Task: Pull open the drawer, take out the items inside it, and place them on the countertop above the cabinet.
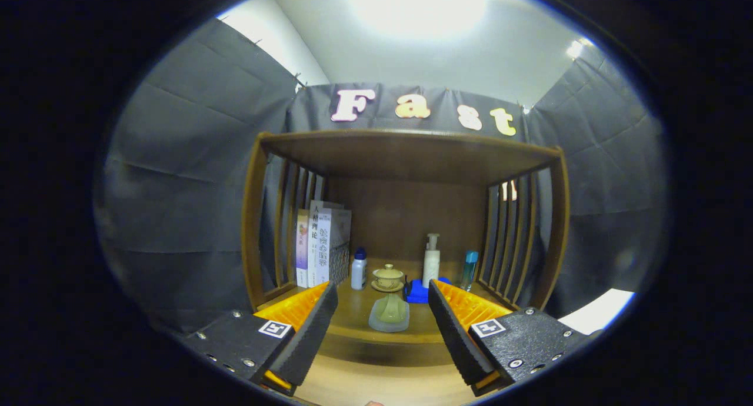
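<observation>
Drawer opening looks not yet begun: the claw (382, 329) hangs spread and empty before the bench (376, 326), so it likely must drop to find a handle.

Gripper (382, 326) jaws stand apart, empty, before the bench (359, 312). Ahead between them sits a small dish (389, 315); behind it, a lidded cup (387, 277). Books (320, 244) stand left, a small bottle (359, 269) beside them. Right — pump bottle (431, 260), then slim bottle (469, 269).
</observation>
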Demonstrator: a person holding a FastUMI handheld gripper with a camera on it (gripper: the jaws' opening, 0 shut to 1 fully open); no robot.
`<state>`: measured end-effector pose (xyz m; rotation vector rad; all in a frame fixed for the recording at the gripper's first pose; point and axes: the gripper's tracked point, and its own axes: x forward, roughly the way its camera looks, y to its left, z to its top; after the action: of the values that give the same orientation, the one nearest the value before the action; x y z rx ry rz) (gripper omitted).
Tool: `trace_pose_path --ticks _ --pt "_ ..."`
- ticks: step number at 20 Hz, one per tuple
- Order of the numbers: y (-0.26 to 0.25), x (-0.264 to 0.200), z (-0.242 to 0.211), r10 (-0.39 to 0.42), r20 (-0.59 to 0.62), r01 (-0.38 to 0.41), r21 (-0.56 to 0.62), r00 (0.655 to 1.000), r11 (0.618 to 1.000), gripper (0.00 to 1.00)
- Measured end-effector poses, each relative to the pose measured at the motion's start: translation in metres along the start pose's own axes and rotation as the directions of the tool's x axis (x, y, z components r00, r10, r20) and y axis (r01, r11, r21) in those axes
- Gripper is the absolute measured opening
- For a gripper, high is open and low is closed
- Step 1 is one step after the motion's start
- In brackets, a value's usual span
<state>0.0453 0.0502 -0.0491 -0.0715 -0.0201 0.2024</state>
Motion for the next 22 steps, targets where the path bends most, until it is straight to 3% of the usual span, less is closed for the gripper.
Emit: trace_pose_path --ticks 5,10,14,17,22 --pt "0.012 -0.077 -0.013 -0.004 0.048 0.003 0.018 0.999 1.0 0.95" --pt "0.021 -0.124 -0.073 -0.024 -0.035 0.024 0.009 0.999 1.0 0.95" --pt "0.022 -0.144 -0.138 -0.052 -0.171 0.056 0.016 0.984 0.998 0.95" --pt "0.014 -0.152 -0.169 -0.092 -0.219 0.092 -0.009 0.971 0.996 0.95" --pt "0.021 -0.147 -0.208 -0.095 -0.293 0.114 0.049 0.951 0.992 0.95"
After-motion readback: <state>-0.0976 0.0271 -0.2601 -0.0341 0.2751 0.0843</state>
